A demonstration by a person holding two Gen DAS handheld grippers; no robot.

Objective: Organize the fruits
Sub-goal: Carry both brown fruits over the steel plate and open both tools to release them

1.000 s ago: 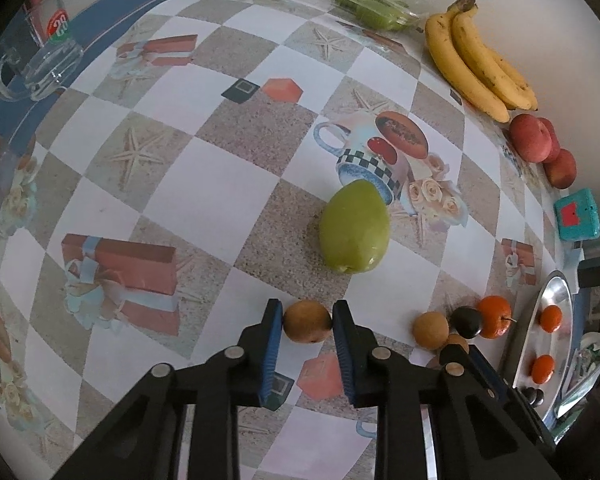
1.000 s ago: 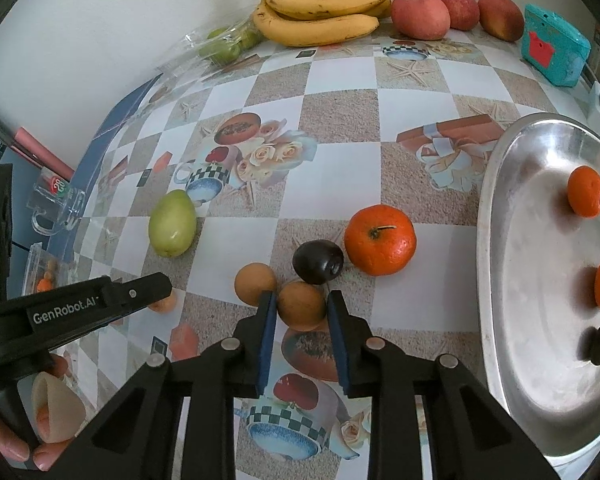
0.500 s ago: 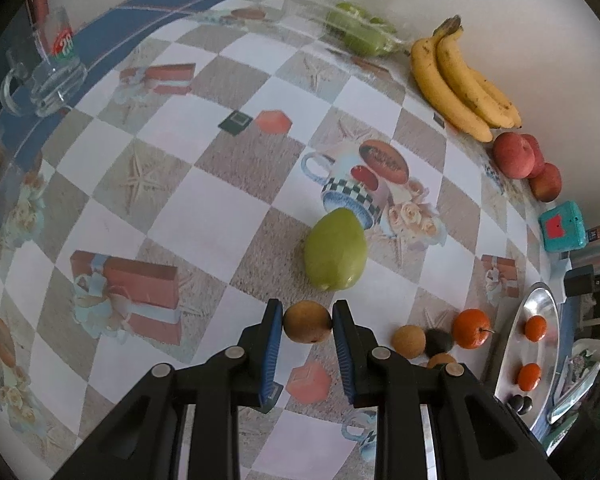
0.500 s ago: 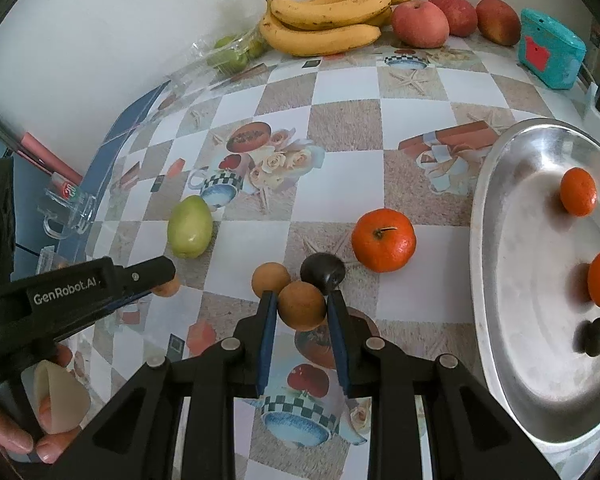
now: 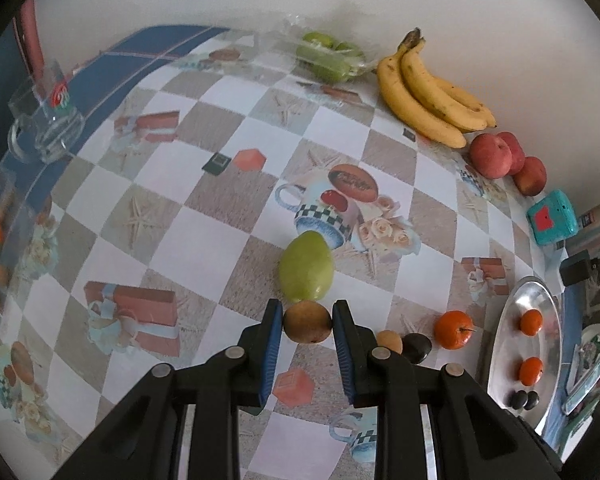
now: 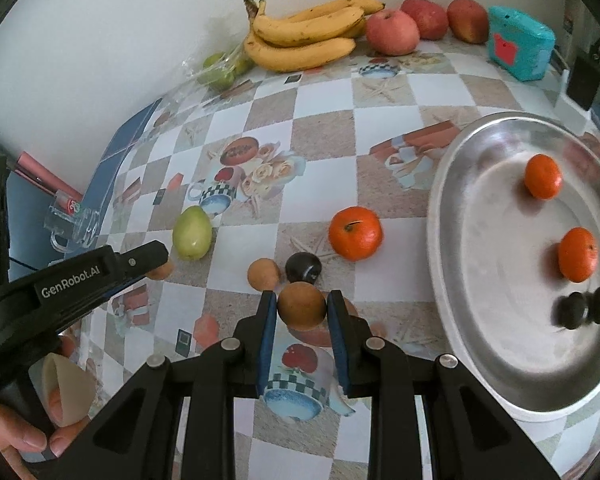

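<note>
Left wrist view: left gripper (image 5: 307,329), jaws closed narrow on a brown round fruit (image 5: 307,322) w/ both blue pads touching it, just in front of the green mango (image 5: 306,266) near the worktop (image 5: 204,232) centre; bananas (image 5: 430,94) and red apples (image 5: 506,160) lie along the back edge by the wall, steel tray (image 5: 550,344) at the right edge. Right wrist view: right gripper (image 6: 302,311), jaws narrow, clamped on a second brown fruit (image 6: 301,305), w/ a third brown fruit (image 6: 263,274) and a dark plum (image 6: 303,267) just beyond it, a loose orange (image 6: 355,233) near the tray (image 6: 500,280), which carries two oranges and two dark fruits.
</note>
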